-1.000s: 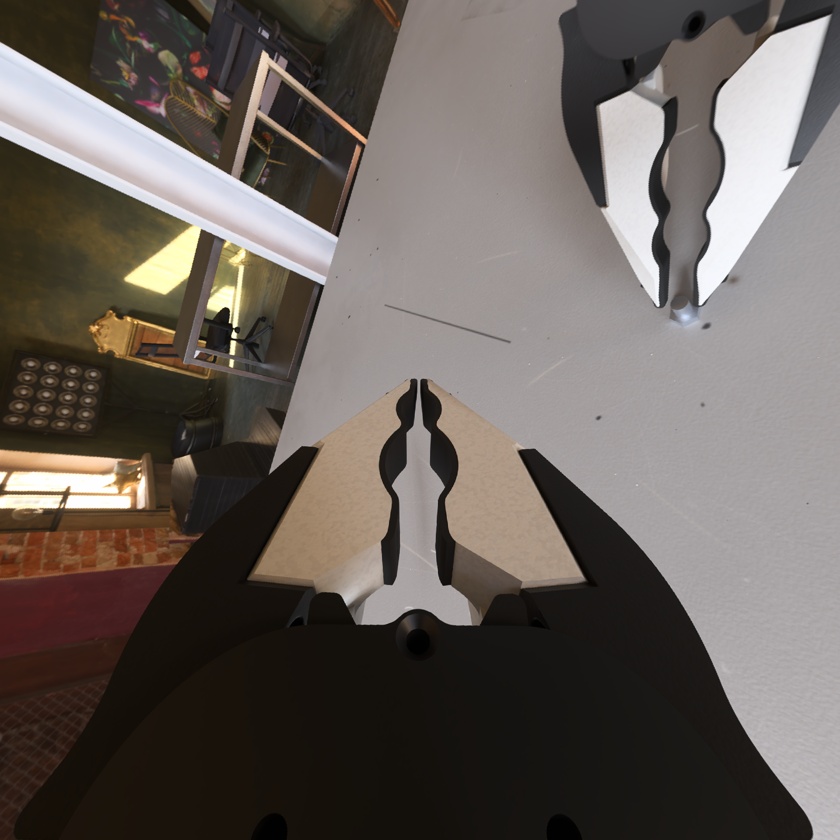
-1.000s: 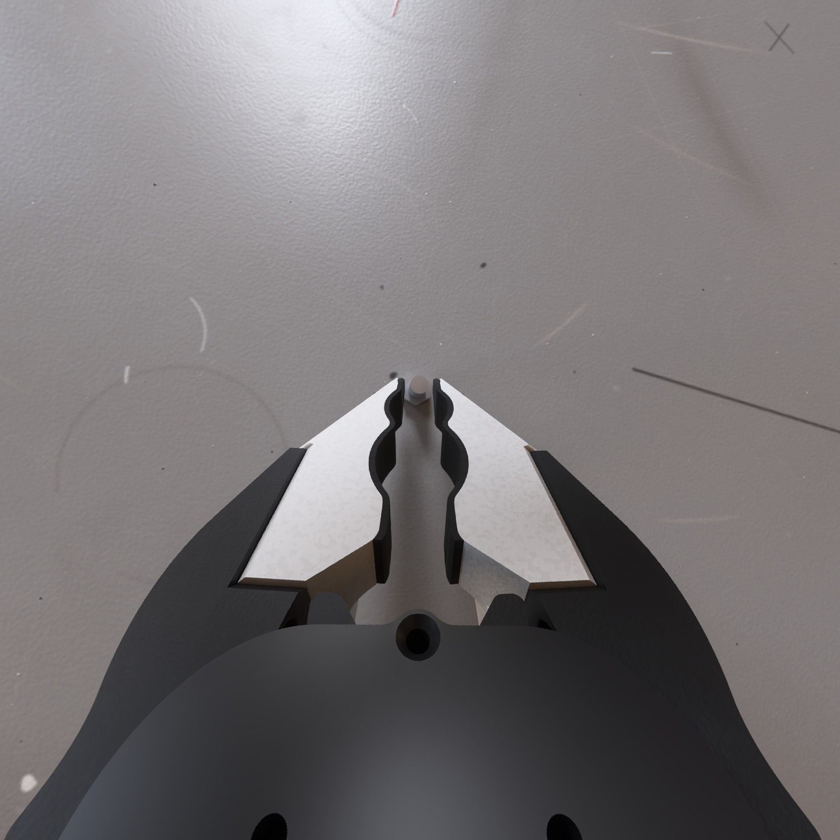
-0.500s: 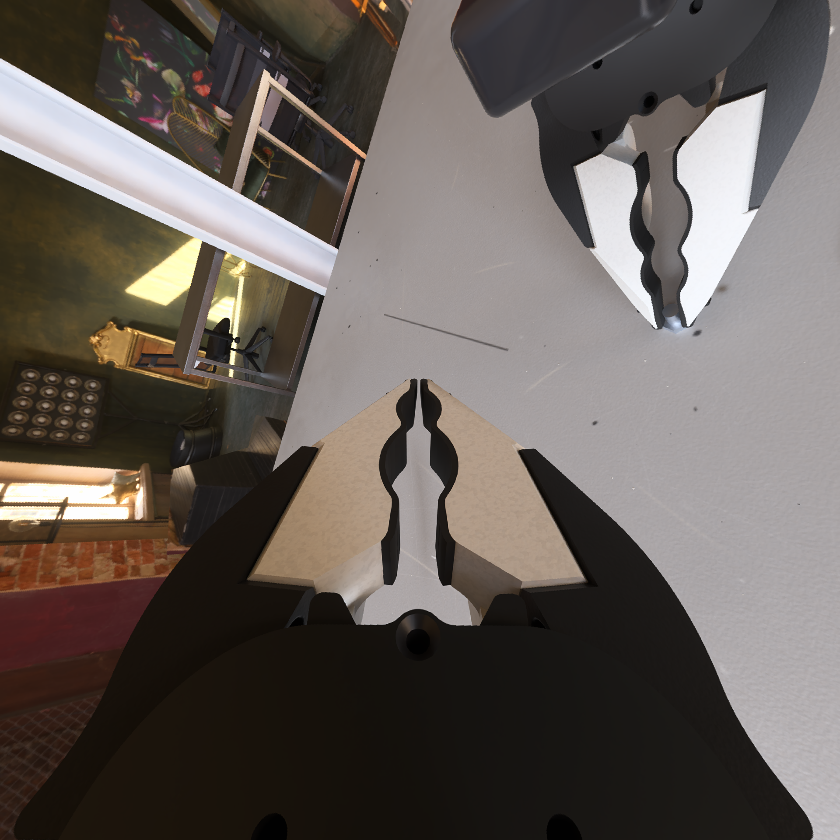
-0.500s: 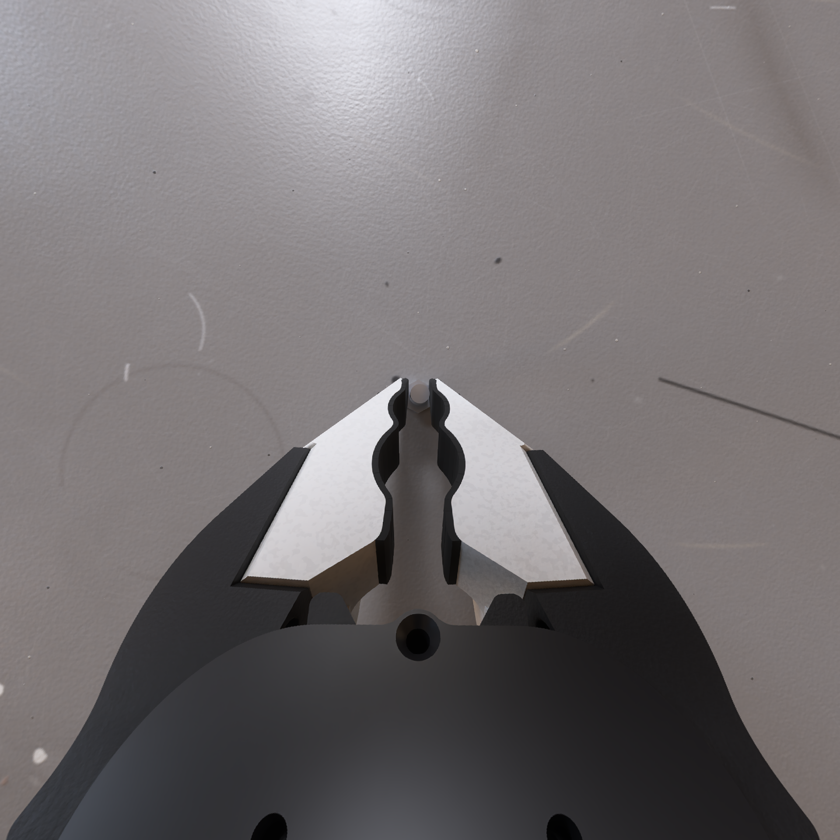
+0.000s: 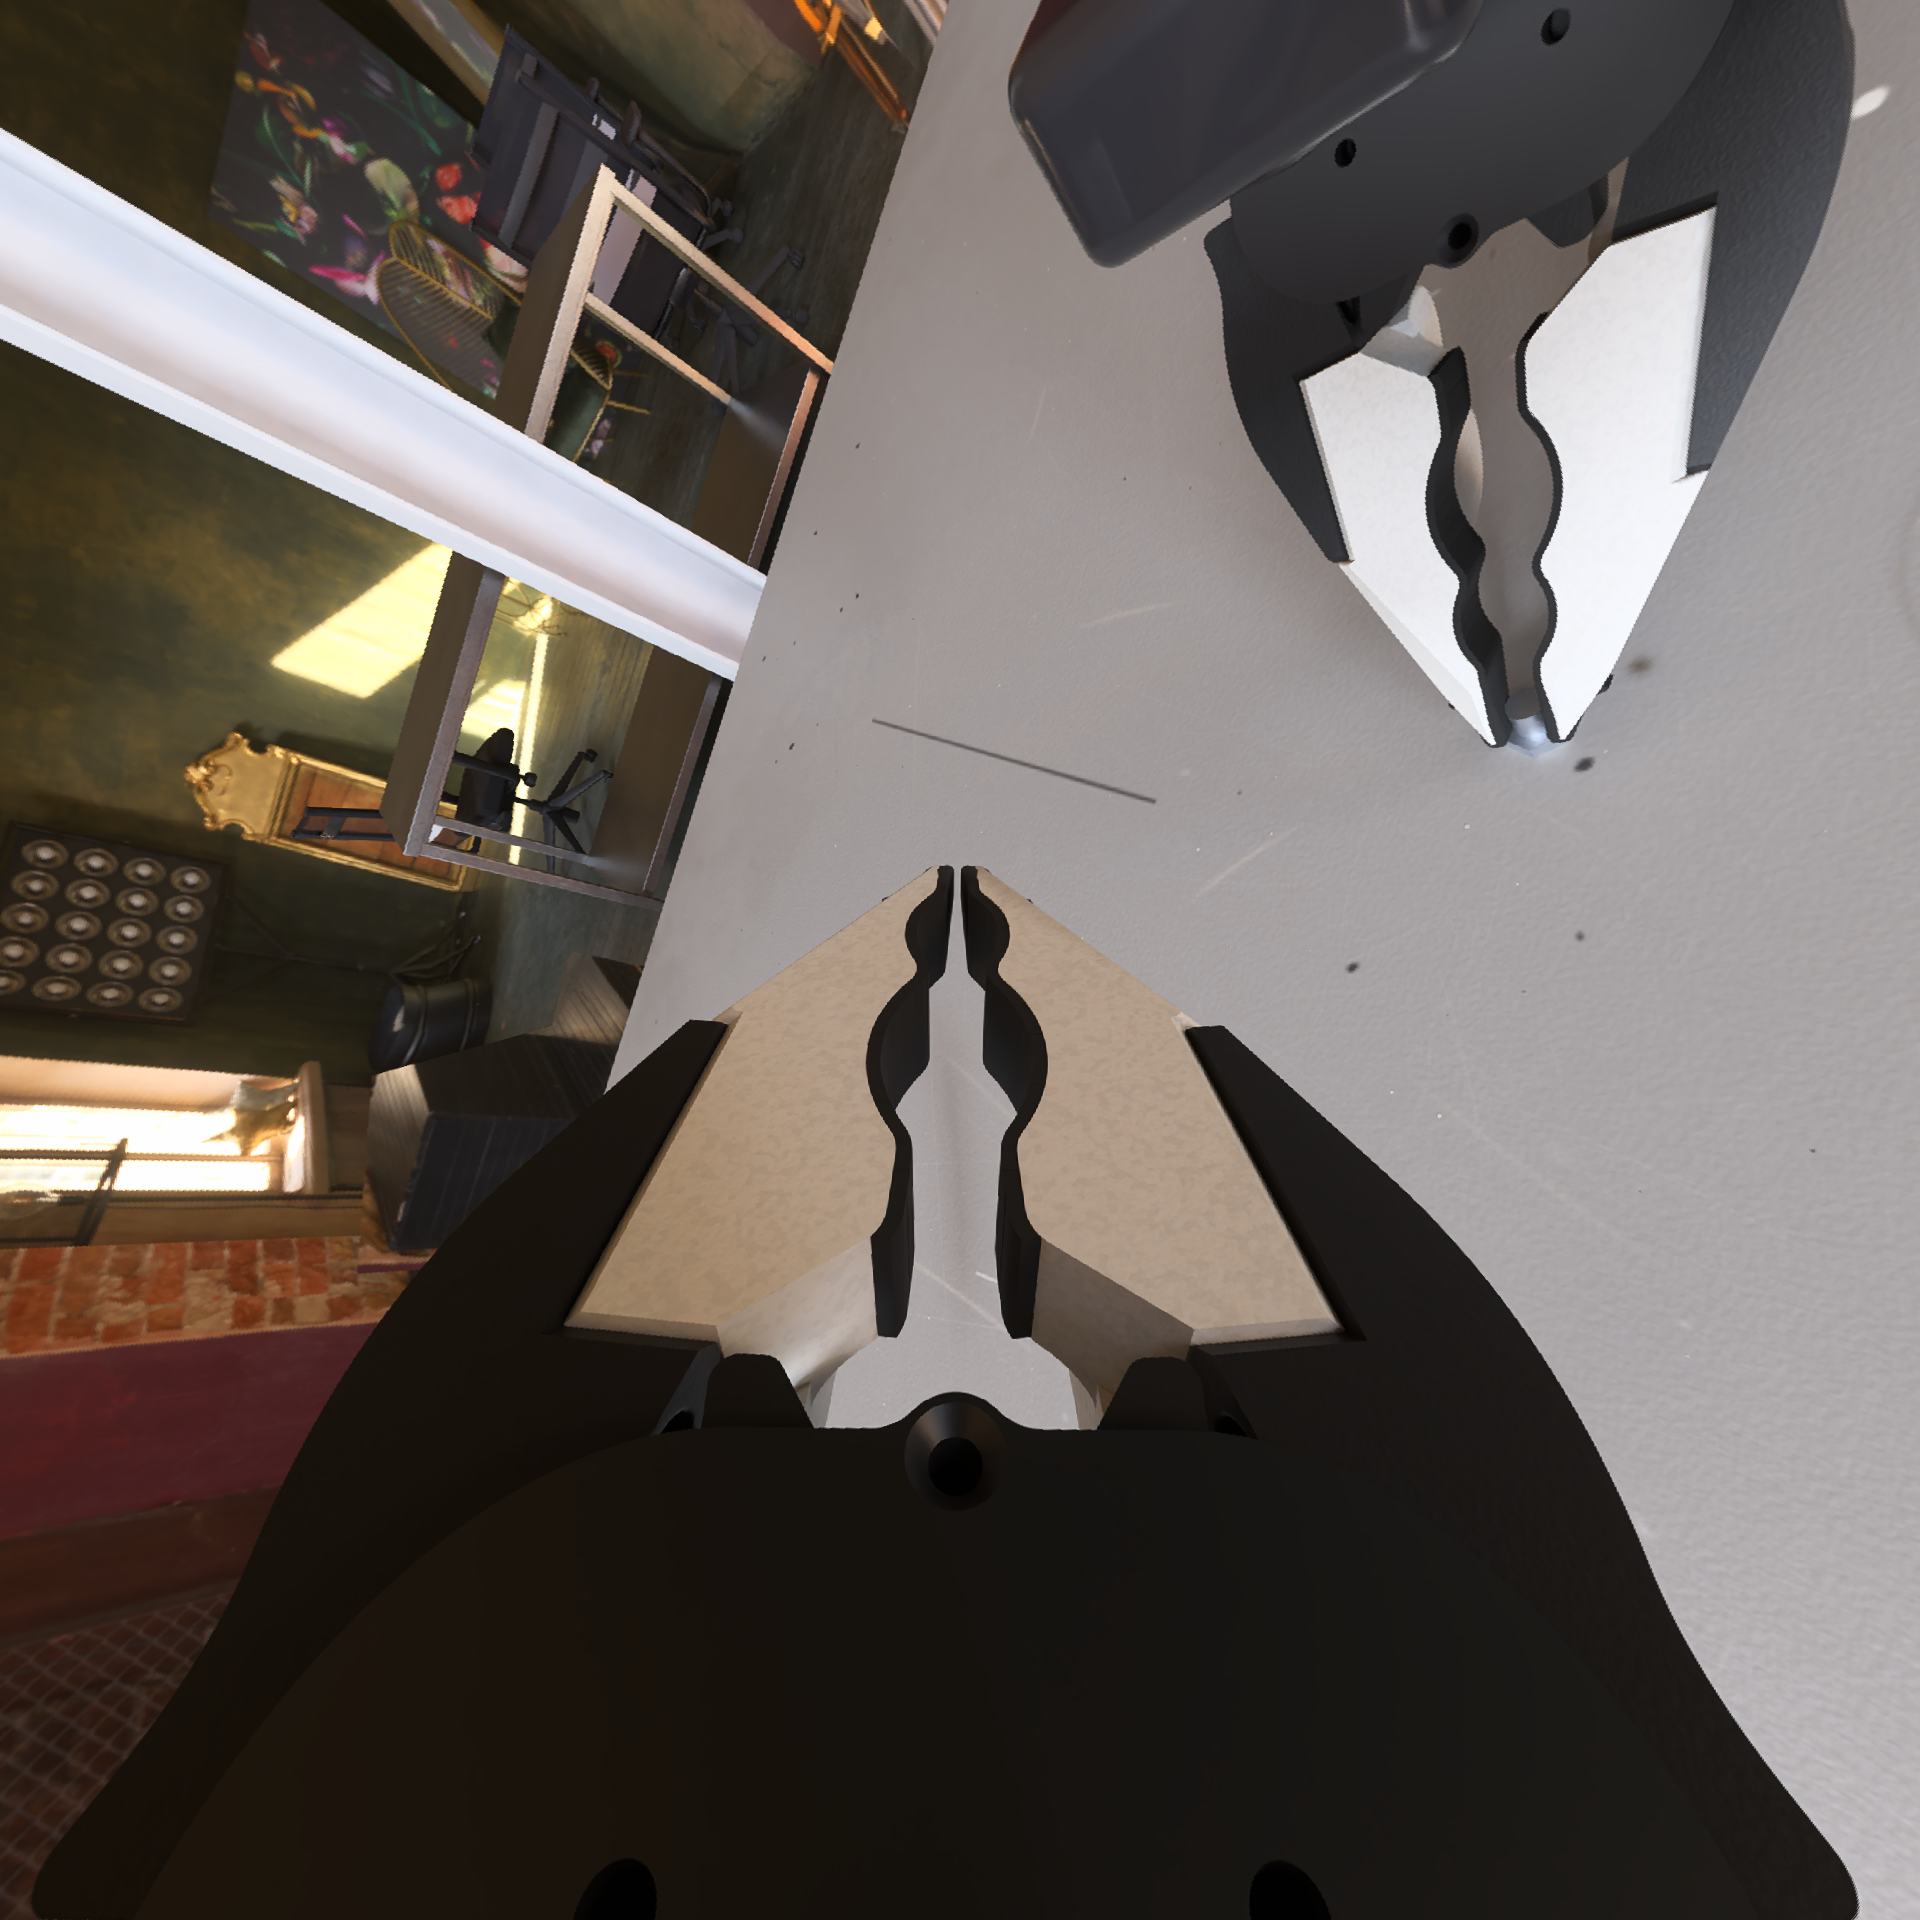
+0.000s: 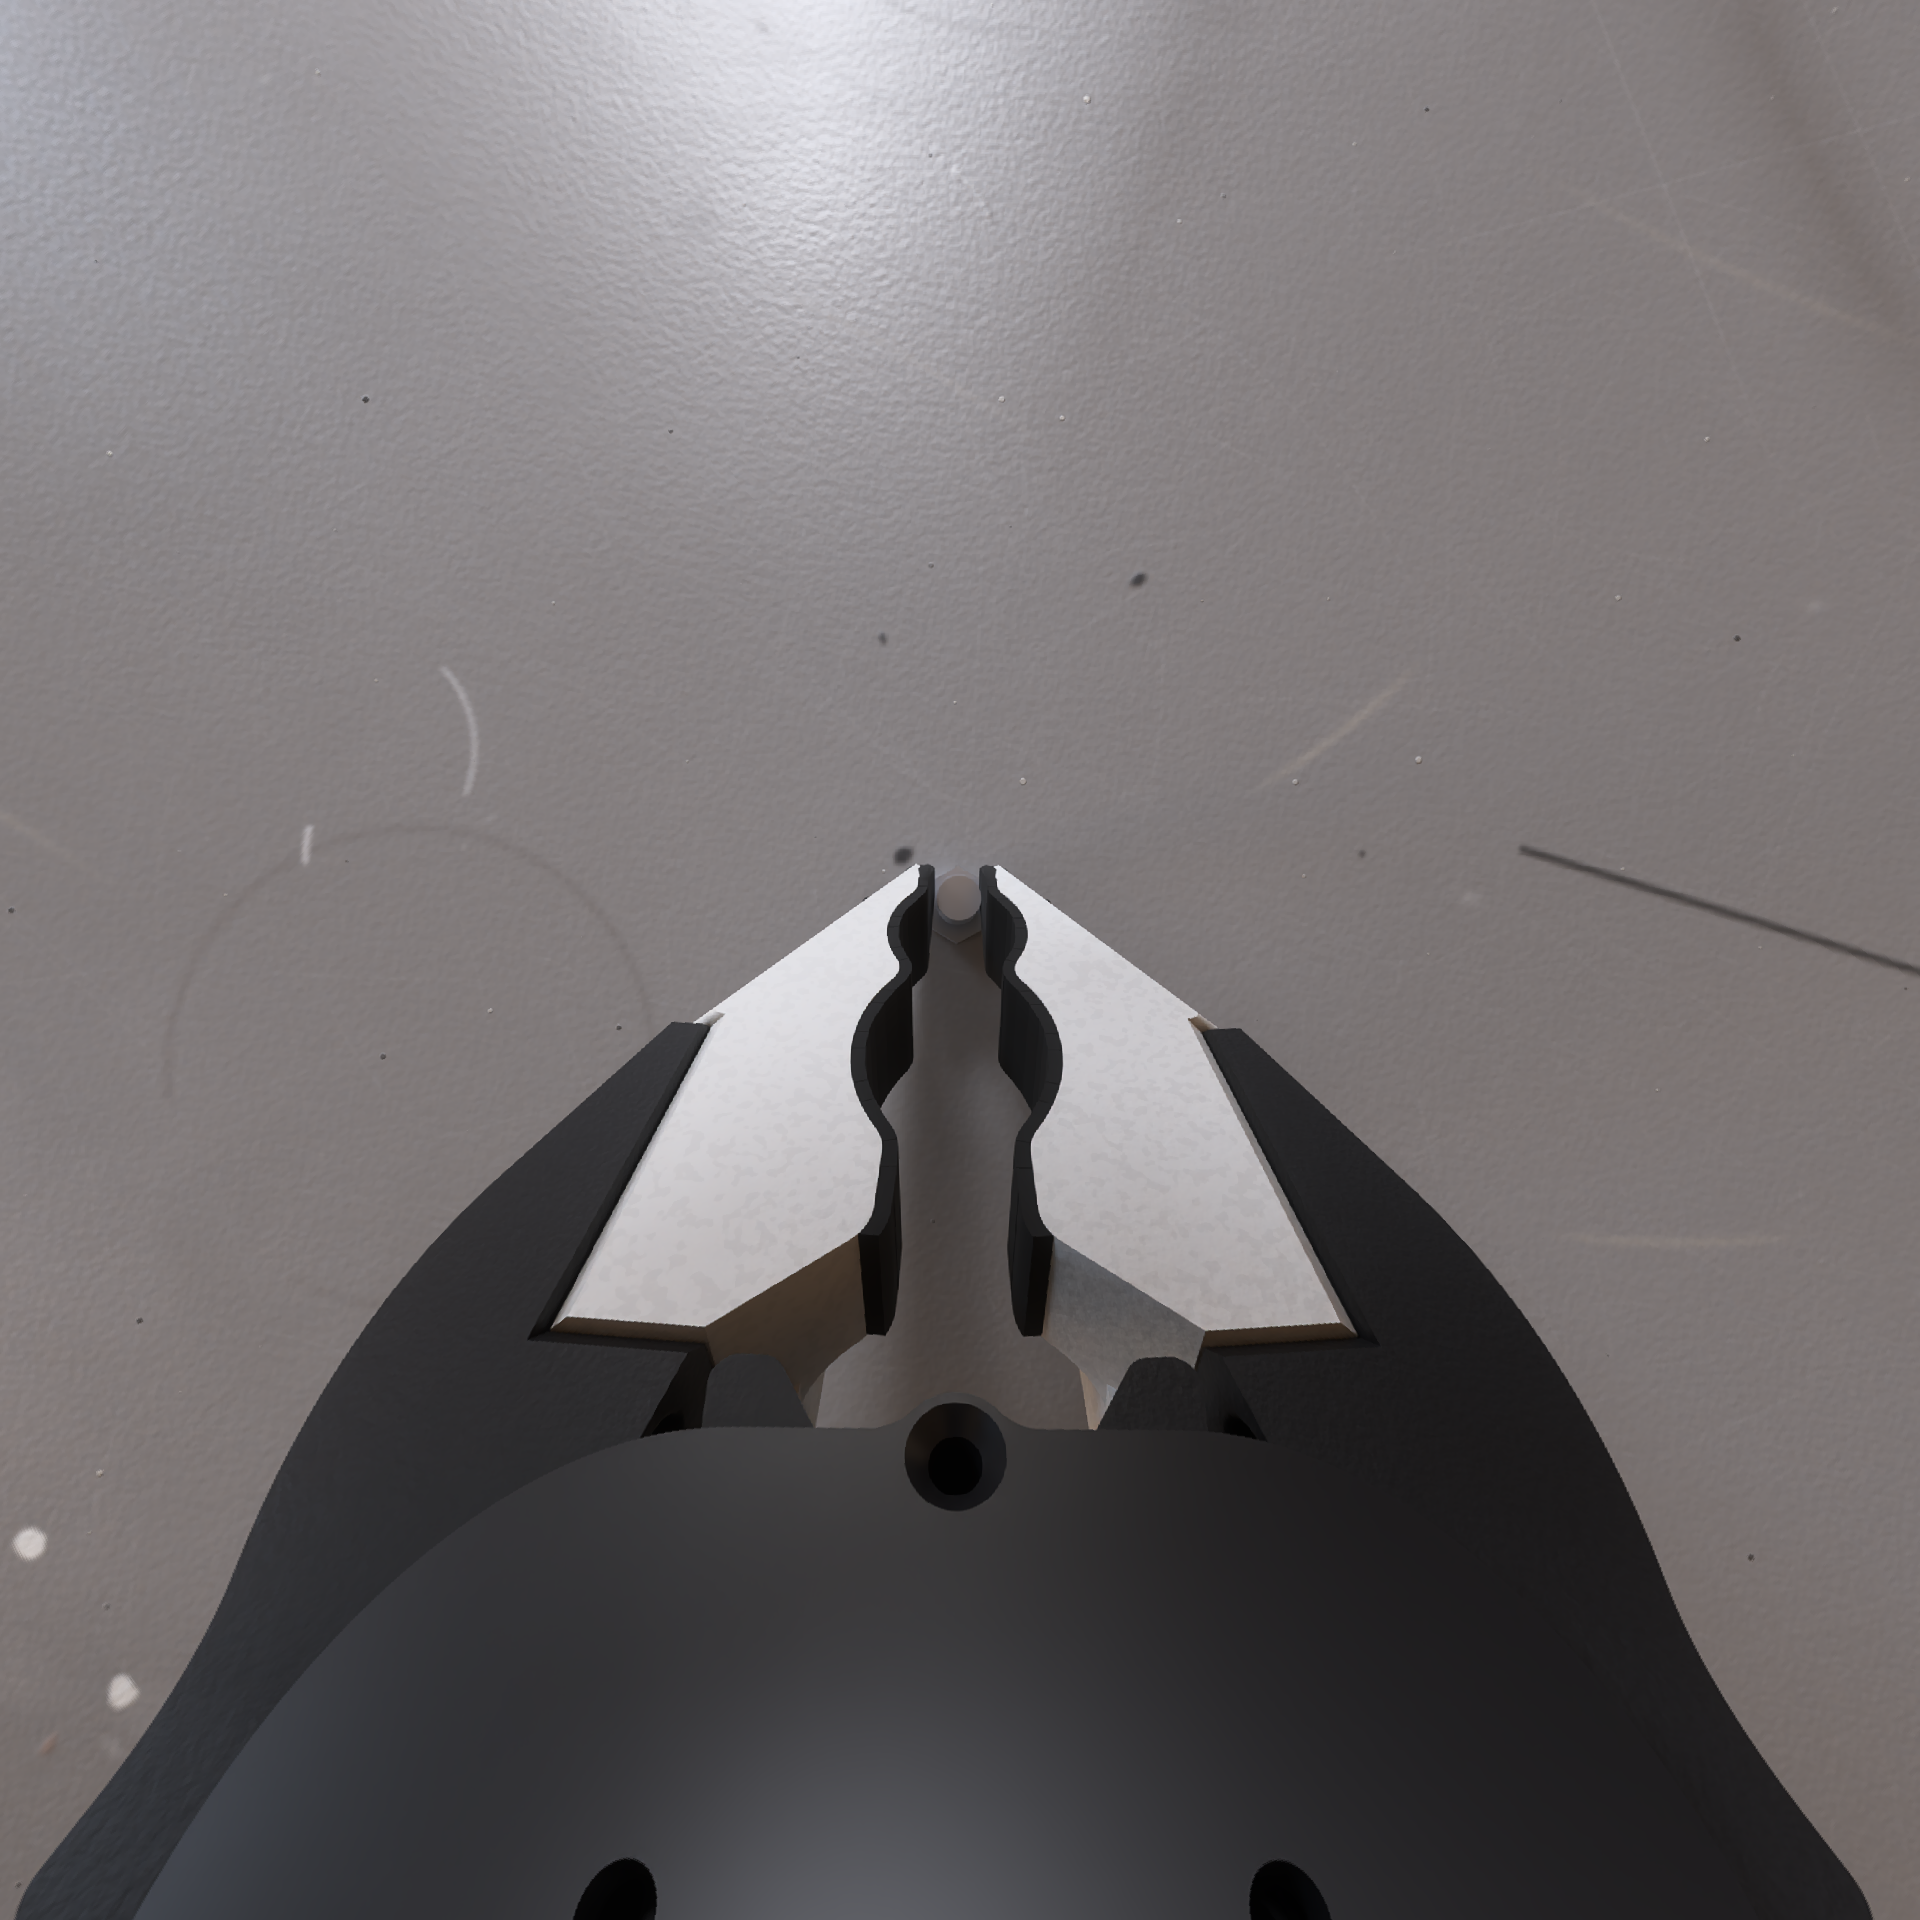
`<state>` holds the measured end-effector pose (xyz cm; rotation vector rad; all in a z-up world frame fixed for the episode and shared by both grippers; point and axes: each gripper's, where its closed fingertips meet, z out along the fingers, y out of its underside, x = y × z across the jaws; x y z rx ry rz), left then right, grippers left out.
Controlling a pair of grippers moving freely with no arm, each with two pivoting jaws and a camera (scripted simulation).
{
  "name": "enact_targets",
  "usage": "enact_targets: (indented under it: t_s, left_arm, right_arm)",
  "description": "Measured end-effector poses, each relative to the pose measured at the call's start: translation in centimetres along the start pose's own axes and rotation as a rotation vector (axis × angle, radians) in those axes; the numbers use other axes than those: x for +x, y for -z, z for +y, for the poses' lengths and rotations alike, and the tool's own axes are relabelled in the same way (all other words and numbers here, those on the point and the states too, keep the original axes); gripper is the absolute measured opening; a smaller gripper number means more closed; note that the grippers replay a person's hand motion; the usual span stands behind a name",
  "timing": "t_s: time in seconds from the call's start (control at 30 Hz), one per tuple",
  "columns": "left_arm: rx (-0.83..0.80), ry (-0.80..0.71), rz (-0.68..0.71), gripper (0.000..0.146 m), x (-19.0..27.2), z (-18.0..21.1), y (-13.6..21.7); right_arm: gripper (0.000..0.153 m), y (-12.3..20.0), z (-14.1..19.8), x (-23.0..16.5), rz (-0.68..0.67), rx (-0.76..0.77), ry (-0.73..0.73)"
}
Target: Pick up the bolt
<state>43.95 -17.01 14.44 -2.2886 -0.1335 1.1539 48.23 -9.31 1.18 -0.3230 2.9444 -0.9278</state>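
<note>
The bolt (image 6: pixel 957 902) is small and silver-grey. It stands between the tips of my right gripper (image 6: pixel 957 883), whose jaws press on it from both sides. In the left wrist view the right gripper (image 5: pixel 1525 727) points down at the grey table (image 5: pixel 1351 1039) at the upper right, with the bolt (image 5: pixel 1527 734) showing at its tips. My left gripper (image 5: pixel 956 878) is shut and empty, low over the table near its left edge, apart from the bolt.
The table's left edge (image 5: pixel 707 831) runs diagonally in the left wrist view, with a room beyond it. A thin dark line (image 5: pixel 1013 761) is scratched on the table between the two grippers. Scratches and specks mark the surface.
My right gripper's jaws have closed in on the bolt, from a wide gap to a grip at the tips. The right gripper has also tilted. The left gripper has stayed still.
</note>
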Motion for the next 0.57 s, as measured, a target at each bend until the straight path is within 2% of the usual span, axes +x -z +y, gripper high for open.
enact_targets:
  t_s: [0.17,0.27,0.37,0.43,0.5,0.57]
  left_arm:
    - [0.002,0.045,0.005,0.001,-0.1,0.1,0.1]
    - [0.0,0.083,0.006,0.001,-0.2,0.2,0.4]
    - [0.01,0.138,0.034,0.001,0.1,-0.1,0.8]
    - [0.017,0.163,0.053,0.001,0.6,-0.5,1.1]
    - [0.026,0.168,0.068,0.001,1.2,-1.3,1.6]
    - [0.038,0.164,0.085,0.001,1.7,-2.3,2.2]
  right_arm:
    - [0.008,0.0,-0.1,0.3,0.019,0.049,0.002]
    - [0.008,1.3,-1.5,0.5,0.047,0.172,-0.028]
    - [0.008,4.7,-4.5,0.0,0.077,0.415,-0.077]
    - [0.008,8.0,-6.8,-0.6,0.157,0.633,-0.102]
    - [0.008,11.5,-8.7,-1.6,0.278,0.822,-0.09]
    - [0.008,14.5,-10.0,-2.8,0.462,0.981,-0.033]
